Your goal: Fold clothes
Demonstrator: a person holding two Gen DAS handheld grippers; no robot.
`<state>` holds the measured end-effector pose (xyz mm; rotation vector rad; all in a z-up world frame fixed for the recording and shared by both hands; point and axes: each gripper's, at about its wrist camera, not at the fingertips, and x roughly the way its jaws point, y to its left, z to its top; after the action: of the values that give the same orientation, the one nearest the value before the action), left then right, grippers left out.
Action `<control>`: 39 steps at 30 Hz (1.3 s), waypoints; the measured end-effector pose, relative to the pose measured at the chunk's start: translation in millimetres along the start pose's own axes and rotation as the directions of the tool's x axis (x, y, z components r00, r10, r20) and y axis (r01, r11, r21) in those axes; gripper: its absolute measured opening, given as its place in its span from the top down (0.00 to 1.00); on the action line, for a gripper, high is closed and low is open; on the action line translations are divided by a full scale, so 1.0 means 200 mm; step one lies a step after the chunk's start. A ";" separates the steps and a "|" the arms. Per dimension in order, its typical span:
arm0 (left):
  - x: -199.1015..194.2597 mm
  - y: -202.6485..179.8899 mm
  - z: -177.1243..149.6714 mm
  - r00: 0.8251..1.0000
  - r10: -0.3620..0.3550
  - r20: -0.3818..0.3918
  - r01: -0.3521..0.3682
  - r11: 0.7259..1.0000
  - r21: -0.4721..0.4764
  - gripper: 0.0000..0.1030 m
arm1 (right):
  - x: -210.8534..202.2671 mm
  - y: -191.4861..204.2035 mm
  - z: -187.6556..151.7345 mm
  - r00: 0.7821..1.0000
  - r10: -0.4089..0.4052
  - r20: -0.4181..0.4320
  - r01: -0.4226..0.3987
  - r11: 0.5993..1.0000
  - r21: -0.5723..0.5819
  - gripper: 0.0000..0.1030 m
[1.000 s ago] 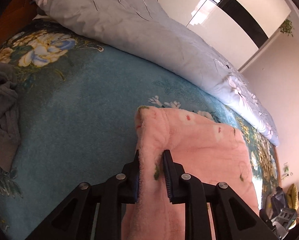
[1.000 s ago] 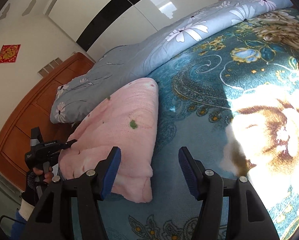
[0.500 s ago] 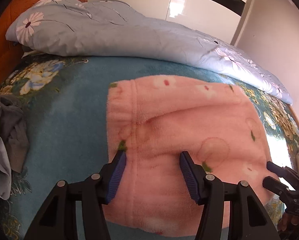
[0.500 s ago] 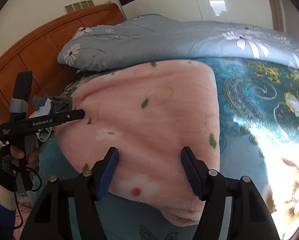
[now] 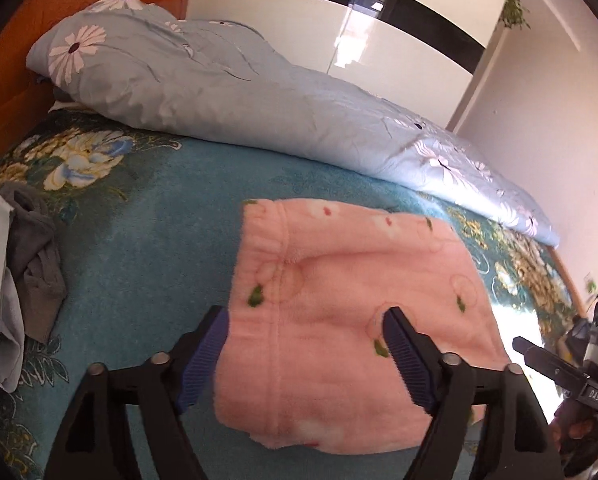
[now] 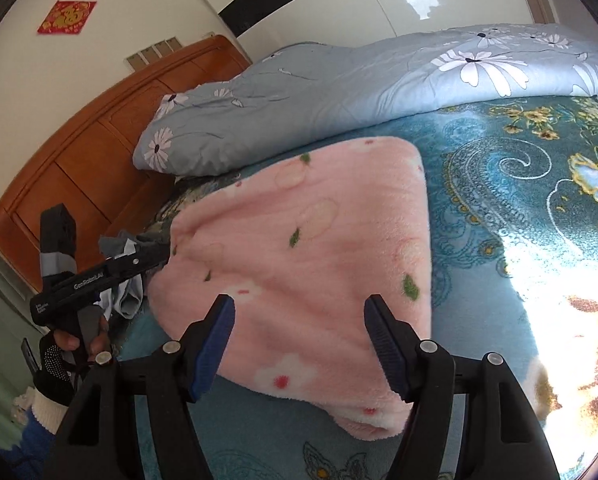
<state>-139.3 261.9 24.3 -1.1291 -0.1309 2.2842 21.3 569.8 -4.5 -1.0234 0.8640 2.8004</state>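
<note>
Fleece lay at the centre of both wrist views: a pink, plush garment with small flowers and green leaves (image 5: pixel 351 320), folded into a thick rectangle and resting flat on the teal floral bedspread (image 5: pixel 147 248). In the left wrist view it filled the span from about four to six o'clock, its stitched seam running toward the camera; in the right wrist view (image 6: pixel 307 264) it sat dead centre, its doubled edge sagging toward five o'clock. The left gripper (image 5: pixel 305 356) stood over the near edge with its jaws opening wide, the blue ribbed pads clear of the cloth on either side, gripping nothing. The right gripper (image 6: pixel 299 344) did likewise, jaws opening above the garment and holding nothing, though the fleece showed between its fingers. Each tool appeared in the other's view, the right at three to four o'clock, the left at nine o'clock, held in a gloved hand (image 6: pixel 71 344). That both stood off the cloth suggested the fold had been laid down and let go, so the bundle would keep its shape. A light-blue quilt with white daisies (image 5: pixel 235 92) lay bunched along the far side at twelve o'clock, out of the working area, and a heap of grey and white clothes (image 5: pixel 15 280) waited at nine o'clock, probably still to be folded.
</note>
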 end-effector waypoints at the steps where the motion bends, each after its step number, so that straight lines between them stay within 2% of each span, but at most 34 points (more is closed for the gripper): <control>1: 0.00 0.04 0.00 1.000 -0.001 0.000 0.001 1.000 -0.031 0.09 | 0.00 -0.02 0.01 1.000 -0.015 0.001 0.015 1.000 0.011 0.21; 2: 0.01 0.08 0.00 1.000 -0.002 -0.004 0.001 0.998 -0.064 0.08 | 0.00 -0.04 0.02 1.000 -0.021 -0.010 0.021 0.999 0.025 0.18; 4: 0.04 0.16 -0.01 1.000 -0.015 -0.027 0.012 0.991 -0.131 0.07 | 0.02 -0.09 0.04 0.999 -0.002 -0.039 0.004 0.998 0.058 0.17; 6: 0.08 0.22 -0.02 0.996 -0.071 -0.052 0.061 0.983 -0.174 0.06 | 0.02 -0.11 0.05 0.999 0.019 -0.043 -0.016 0.997 0.073 0.17; 8: 0.13 0.24 -0.02 0.990 -0.119 -0.082 0.102 0.977 -0.188 0.04 | 0.05 -0.14 0.06 0.998 0.025 -0.059 -0.020 0.996 0.088 0.17; 11: 0.23 0.26 0.01 0.980 -0.145 -0.137 0.118 0.975 -0.188 0.03 | 0.10 -0.22 0.10 0.995 0.065 -0.074 -0.053 0.987 0.153 0.17; 14: 0.31 0.28 0.04 0.964 -0.195 -0.182 0.157 0.966 -0.206 0.03 | 0.17 -0.32 0.14 0.991 0.095 -0.093 -0.071 0.970 0.233 0.17; 17: 0.40 0.30 0.05 0.950 -0.194 -0.244 0.149 0.970 -0.190 0.03 | 0.25 -0.41 0.18 0.985 0.110 -0.132 -0.067 0.954 0.294 0.17; 20: 0.49 0.31 0.06 0.920 -0.250 -0.301 0.194 0.959 -0.205 0.03 | 0.35 -0.45 0.20 0.973 0.157 -0.168 -0.096 0.941 0.324 0.17; 22: 0.54 0.32 0.06 0.897 -0.307 -0.317 0.238 0.942 -0.239 0.03 | 0.41 -0.44 0.20 0.961 0.206 -0.185 -0.135 0.932 0.337 0.17; 25: 0.61 0.32 0.05 0.874 -0.359 -0.328 0.278 0.922 -0.270 0.03 | 0.47 -0.40 0.22 0.951 0.240 -0.197 -0.173 0.936 0.307 0.17; 33: 0.66 0.25 0.06 0.855 -0.392 -0.340 0.323 0.915 -0.244 0.03 | 0.57 -0.34 0.25 0.939 0.258 -0.226 -0.194 0.943 0.270 0.15; 35: 0.66 0.21 0.06 0.839 -0.423 -0.343 0.352 0.902 -0.251 0.16 | 0.56 -0.34 0.25 0.941 0.254 -0.224 -0.190 0.944 0.270 0.20; 36: 0.67 0.19 0.05 0.836 -0.424 -0.347 0.354 0.901 -0.250 0.25 | 0.56 -0.34 0.25 0.942 0.250 -0.225 -0.186 0.944 0.271 0.24; 38: 0.66 0.14 0.04 0.860 -0.365 -0.357 0.314 0.929 -0.195 0.31 | 0.55 -0.36 0.24 0.942 0.249 -0.224 -0.180 0.940 0.290 0.42; 39: 0.65 0.12 0.04 0.867 -0.350 -0.356 0.306 0.936 -0.174 0.39 | 0.54 -0.38 0.23 0.942 0.251 -0.221 -0.178 0.935 0.306 0.46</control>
<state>-217.8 313.1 -69.9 -1.4664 -0.2788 1.7402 -74.5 641.1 -78.3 -1.3318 1.4426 2.6297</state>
